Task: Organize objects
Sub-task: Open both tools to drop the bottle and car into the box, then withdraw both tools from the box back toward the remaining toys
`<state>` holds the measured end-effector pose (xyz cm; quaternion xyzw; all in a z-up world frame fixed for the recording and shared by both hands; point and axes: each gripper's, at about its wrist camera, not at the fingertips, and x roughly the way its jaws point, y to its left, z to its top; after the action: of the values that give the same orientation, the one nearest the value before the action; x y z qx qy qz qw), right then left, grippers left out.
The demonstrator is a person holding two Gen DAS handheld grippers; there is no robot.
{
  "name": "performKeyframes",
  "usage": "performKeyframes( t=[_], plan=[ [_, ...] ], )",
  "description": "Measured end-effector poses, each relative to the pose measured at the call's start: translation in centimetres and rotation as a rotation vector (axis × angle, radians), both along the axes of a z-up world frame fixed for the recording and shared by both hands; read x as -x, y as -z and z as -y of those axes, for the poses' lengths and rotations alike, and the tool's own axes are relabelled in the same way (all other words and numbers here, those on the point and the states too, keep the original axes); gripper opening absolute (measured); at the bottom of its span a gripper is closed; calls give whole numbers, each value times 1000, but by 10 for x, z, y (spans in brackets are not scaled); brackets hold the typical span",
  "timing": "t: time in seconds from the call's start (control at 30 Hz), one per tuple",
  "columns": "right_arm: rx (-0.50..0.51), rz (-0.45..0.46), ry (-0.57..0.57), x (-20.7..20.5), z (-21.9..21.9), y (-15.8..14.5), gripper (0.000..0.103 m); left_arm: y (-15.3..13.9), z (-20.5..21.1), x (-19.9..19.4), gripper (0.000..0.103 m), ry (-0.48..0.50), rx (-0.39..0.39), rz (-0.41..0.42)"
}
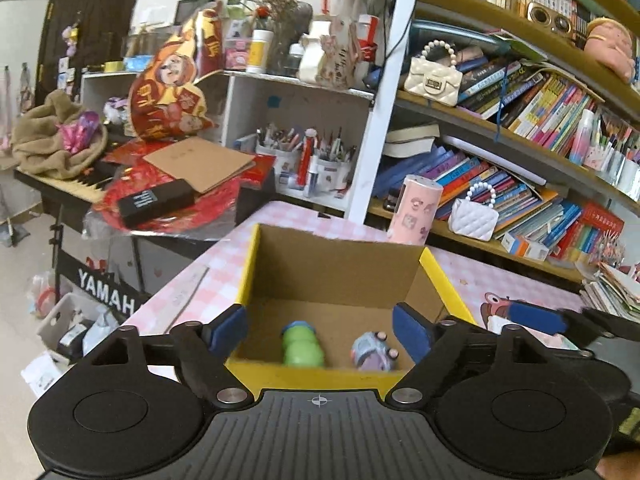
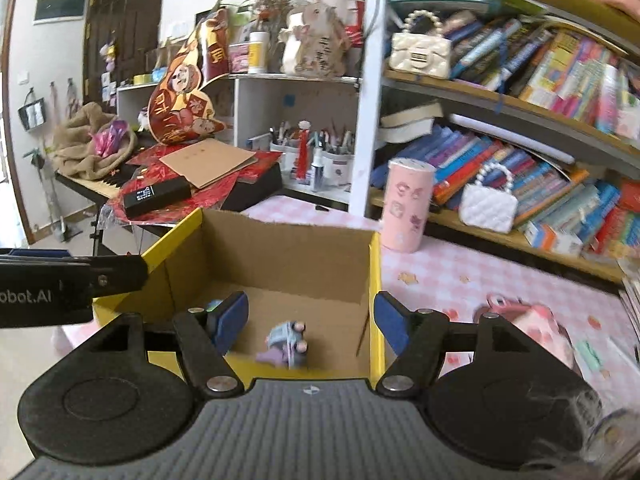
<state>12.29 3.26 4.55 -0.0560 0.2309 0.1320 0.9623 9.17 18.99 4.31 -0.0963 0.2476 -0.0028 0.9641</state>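
Two toys, green (image 1: 302,344) and lilac (image 1: 372,350), already boxed (image 1: 434,270); both grippers, left (image 1: 320,332) and right (image 2: 310,320), wide and empty; pink toy (image 2: 536,326) left out.

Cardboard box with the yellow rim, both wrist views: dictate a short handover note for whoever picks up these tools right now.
Left tool: open, holding nothing, poised over the near edge of the yellow-rimmed cardboard box.
Right tool: open, also holding nothing, at the same box.
In the box: green ribbed plastic toy and small grey-purple toy figure, lying side by side on the floor.
Outside the box, on the pink checked tablecloth: pink cylindrical cup behind the box, pink toy house to its right.
Done: two toys boxed.
Left: probably the pink toy house next; the cup may belong too.
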Motion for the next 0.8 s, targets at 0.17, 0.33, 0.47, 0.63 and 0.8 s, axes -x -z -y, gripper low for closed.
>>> performKeyframes(
  t=[0.17, 0.33, 0.47, 0.63, 0.8],
  plan=[
    [2, -28, 71, 42, 5, 12, 68, 11, -5, 29, 90, -6, -8, -31],
    [28, -62, 144, 78, 11, 31, 68, 26, -2, 53, 90, -5, -16, -74],
    [14, -100, 202, 104, 23, 46, 69, 37, 7, 69, 93, 4, -40, -106],
    [46, -147, 274, 128, 37, 60, 72, 52, 21, 82, 95, 56, -45, -157],
    [48, -182, 367, 140, 59, 66, 78, 60, 40, 82, 95, 129, -49, -200]
  ],
)
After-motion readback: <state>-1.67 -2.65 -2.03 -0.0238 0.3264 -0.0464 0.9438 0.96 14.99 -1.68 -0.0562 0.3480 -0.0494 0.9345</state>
